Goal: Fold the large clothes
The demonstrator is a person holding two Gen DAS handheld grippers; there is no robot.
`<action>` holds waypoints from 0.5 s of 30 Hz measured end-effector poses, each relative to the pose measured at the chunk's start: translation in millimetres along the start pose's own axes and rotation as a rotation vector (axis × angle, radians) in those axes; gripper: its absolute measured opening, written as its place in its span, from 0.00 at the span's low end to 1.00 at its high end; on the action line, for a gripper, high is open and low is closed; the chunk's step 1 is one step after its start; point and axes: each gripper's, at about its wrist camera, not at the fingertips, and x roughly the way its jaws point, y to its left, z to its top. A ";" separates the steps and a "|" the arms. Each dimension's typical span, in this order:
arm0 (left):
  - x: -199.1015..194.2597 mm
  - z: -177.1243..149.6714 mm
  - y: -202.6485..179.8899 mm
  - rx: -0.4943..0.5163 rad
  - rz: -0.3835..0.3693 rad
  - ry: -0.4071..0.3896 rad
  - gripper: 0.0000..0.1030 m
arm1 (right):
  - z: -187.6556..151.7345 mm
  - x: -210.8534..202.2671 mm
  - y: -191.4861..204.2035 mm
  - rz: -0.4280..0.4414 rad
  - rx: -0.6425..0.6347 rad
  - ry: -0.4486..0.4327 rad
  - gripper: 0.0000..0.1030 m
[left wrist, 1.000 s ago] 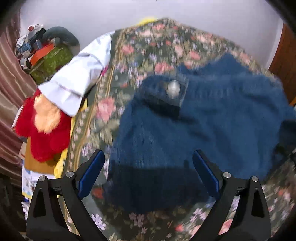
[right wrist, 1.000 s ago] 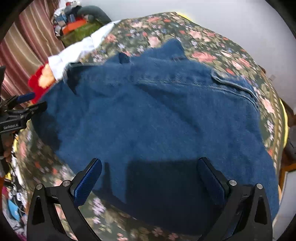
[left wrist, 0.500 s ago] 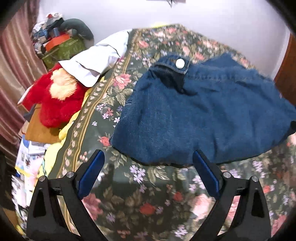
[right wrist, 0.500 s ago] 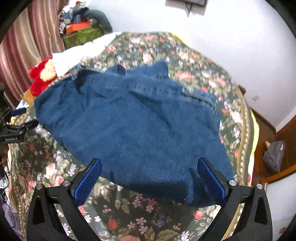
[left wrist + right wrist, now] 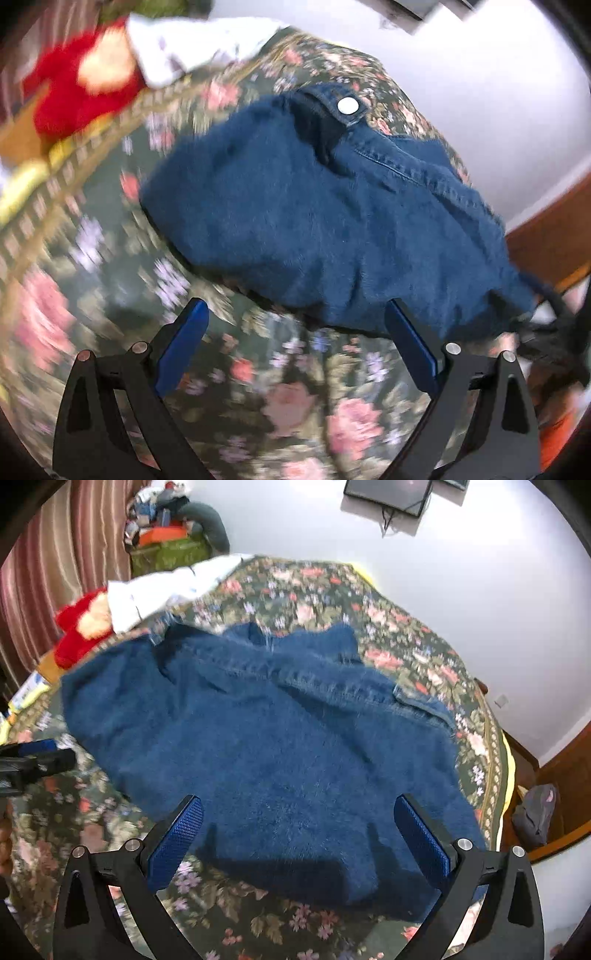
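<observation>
Both grippers hang empty over the bed: the left gripper and the right gripper each have their blue-padded fingers spread wide, with nothing between them. Below them the denim garment, the piece to be folded, lies spread on the floral bedspread, its fleecy inner side facing up and its stitched seams running across the far part. From the left wrist view a strap with a metal snap button sits at the far edge of the cloth, and the near hem lies just ahead of the fingertips; that view is smeared, so finer creases cannot be read. The right gripper is poised over the near hem, which passes between its pads, and the left gripper's tip shows at the garment's left edge, just beside the cloth. That spacing, one tool at each end of the same edge, suits lifting the hem evenly so the heavy fabric does not sag or twist in the middle. Thick denim with a pile lining will probably resist a sharp crease and want a firm bite on the hem. A red plush toy and a white cloth lie at the far left of the bed, well apart from the garment, so the fold has free room.
</observation>
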 end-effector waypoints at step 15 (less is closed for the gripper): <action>67.0 26.3 11.6 -0.270 -0.149 0.051 0.90 | -20.4 39.5 -2.4 0.021 -0.049 0.025 1.00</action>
